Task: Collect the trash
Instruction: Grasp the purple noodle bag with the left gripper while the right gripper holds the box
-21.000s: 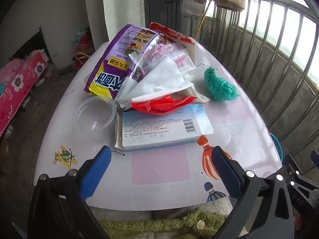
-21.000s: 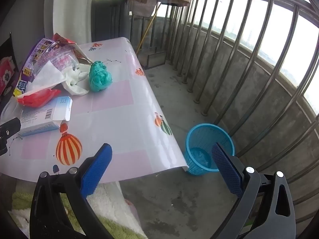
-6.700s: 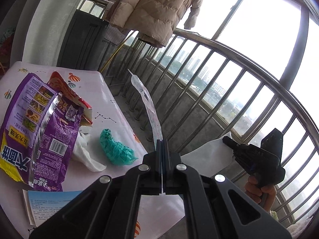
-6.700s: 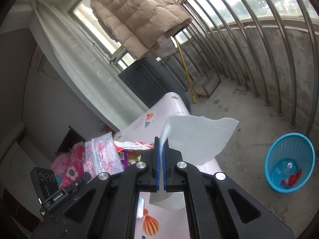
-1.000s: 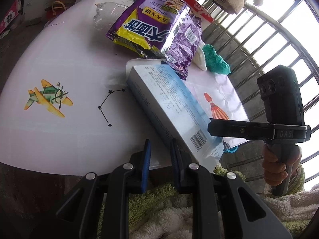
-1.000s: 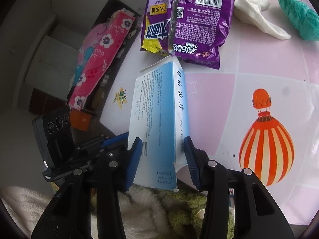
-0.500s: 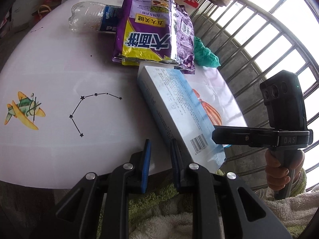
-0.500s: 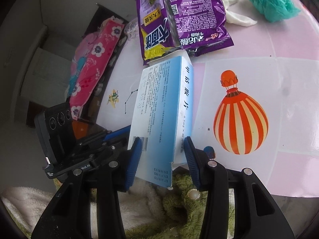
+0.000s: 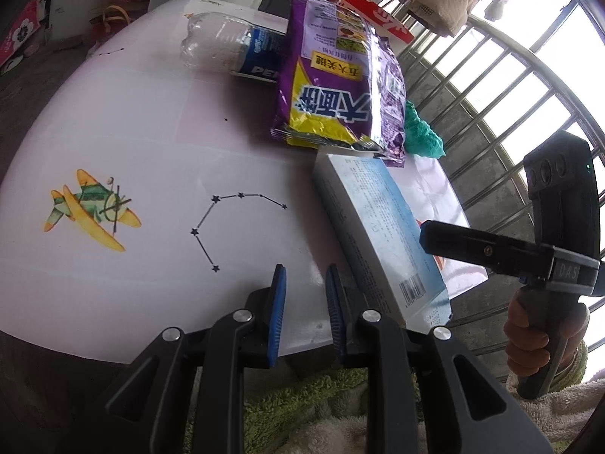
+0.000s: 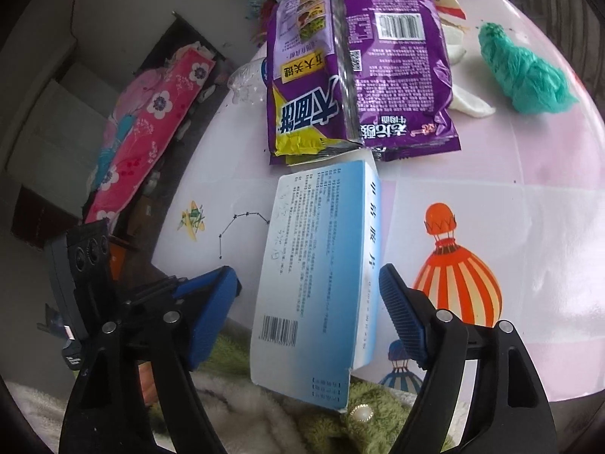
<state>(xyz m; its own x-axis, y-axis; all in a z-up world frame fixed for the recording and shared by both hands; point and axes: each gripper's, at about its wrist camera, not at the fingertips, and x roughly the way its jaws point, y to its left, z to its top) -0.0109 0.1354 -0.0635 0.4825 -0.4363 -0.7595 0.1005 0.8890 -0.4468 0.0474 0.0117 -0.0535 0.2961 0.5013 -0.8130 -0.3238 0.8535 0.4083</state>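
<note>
A light blue carton box (image 10: 321,257) lies on the white table (image 9: 124,143), its near end overhanging the front edge; it also shows in the left wrist view (image 9: 378,234). My right gripper (image 10: 308,299) is open, its blue pads on either side of the box with gaps to both. My left gripper (image 9: 304,310) is nearly closed and empty, just left of the box at the table edge. A purple snack bag (image 9: 340,79) (image 10: 359,64), a clear plastic bottle (image 9: 227,45) and a teal crumpled bag (image 10: 525,72) (image 9: 419,132) lie farther back.
White tissue (image 10: 469,102) lies beside the purple bag. A red package (image 9: 370,11) sits at the back. A metal balcony railing (image 9: 503,113) runs right of the table. Green and white cloth (image 10: 264,389) lies below the table's front edge.
My right gripper has opened wider around the blue box. The box has shifted a little farther over the table's front edge. The left gripper has stayed nearly closed beside it.
</note>
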